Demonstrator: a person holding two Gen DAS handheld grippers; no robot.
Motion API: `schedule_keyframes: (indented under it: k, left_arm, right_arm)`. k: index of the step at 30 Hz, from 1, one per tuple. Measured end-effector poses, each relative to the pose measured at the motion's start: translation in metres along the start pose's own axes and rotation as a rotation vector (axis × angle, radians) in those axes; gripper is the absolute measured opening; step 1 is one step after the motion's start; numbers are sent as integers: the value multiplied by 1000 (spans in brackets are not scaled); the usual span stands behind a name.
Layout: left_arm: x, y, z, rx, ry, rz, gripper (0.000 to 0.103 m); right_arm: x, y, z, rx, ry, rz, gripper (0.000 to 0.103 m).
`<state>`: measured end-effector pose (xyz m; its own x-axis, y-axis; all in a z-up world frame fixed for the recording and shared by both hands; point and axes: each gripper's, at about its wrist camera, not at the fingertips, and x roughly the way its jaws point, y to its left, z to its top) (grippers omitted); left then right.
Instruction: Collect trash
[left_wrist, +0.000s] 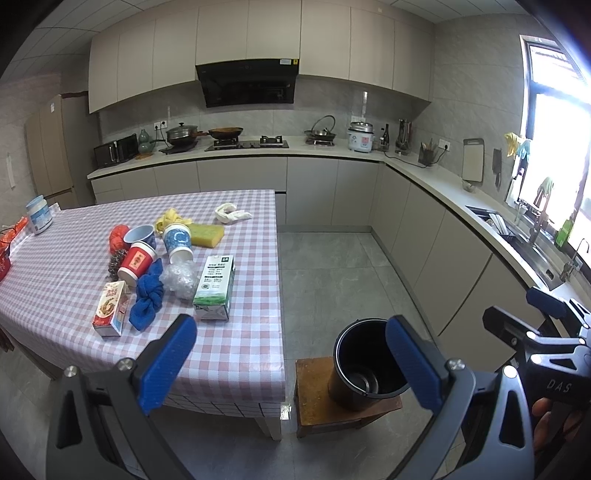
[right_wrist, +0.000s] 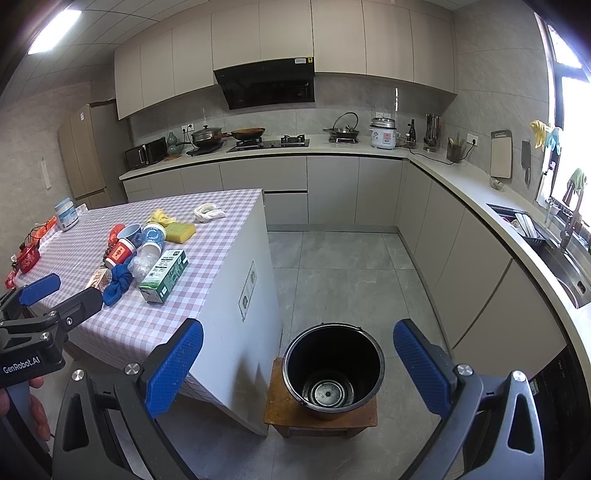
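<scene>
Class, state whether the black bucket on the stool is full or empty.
Empty: the right wrist view looks down into the black bucket and shows its bare bottom.

Daylight blows out the window (left_wrist: 557, 147) at right, a ceiling light (right_wrist: 55, 29) glares, and fisheye bending darkens the otherwise sharp corners.

A glossy checked plastic cloth covers the bench (left_wrist: 236, 354), where a printed paper carton (left_wrist: 216, 286) lies by a soft blue rag (left_wrist: 147, 295), while the black bucket (right_wrist: 332, 369) on the worn wooden stool (right_wrist: 284, 410) looks smooth and matt.
</scene>
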<state>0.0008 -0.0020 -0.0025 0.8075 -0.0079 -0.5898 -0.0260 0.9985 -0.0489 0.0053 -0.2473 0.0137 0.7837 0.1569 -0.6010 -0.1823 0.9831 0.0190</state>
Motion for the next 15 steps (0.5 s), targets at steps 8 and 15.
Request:
schedule_keyframes:
  k: [8,15]
  left_arm:
    - [1,-2,1,0,3,-3,103]
    - [2,-3,0,1,5,-3,103]
  right_arm:
    - [4,0,4,2,7,-5,103]
    - [5,1,3,2,4,-6,103]
